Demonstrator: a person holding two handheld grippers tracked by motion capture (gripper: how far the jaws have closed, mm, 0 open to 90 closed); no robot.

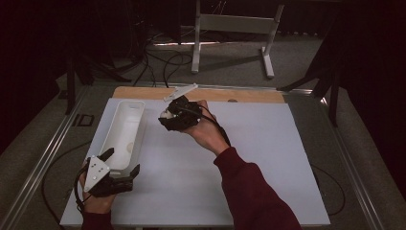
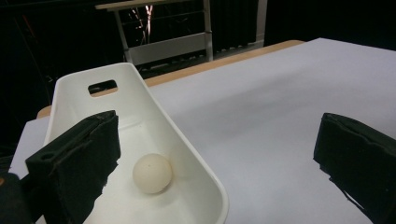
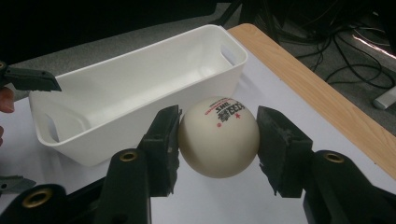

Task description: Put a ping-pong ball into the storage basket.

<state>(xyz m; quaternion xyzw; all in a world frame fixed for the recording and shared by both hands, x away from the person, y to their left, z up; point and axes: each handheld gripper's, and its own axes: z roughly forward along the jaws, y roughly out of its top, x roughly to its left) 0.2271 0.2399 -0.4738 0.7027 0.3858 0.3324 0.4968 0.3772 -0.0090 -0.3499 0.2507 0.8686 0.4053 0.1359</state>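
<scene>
My right gripper (image 3: 218, 135) is shut on a white ping-pong ball (image 3: 218, 137) with red and black print, the black pads pressing its two sides. In the high view that right gripper (image 1: 168, 116) hovers just right of the long white bin (image 1: 125, 128), the ball (image 1: 165, 115) peeking out at its tip. Another white ball (image 2: 152, 173) lies on the floor of the bin (image 2: 196, 158). My left gripper (image 2: 219, 158) stands open at the bin's near end, one jaw inside it and the other outside. From above, the left gripper (image 1: 123, 162) sits at the bin's front corner.
The bin lies lengthwise on a white sheet (image 1: 268, 158) over a wooden table (image 1: 249, 95). A flat white strip (image 1: 180, 91) lies at the table's far edge. Behind the table stand a white frame (image 1: 234, 28) and loose cables (image 1: 167, 62) on the floor.
</scene>
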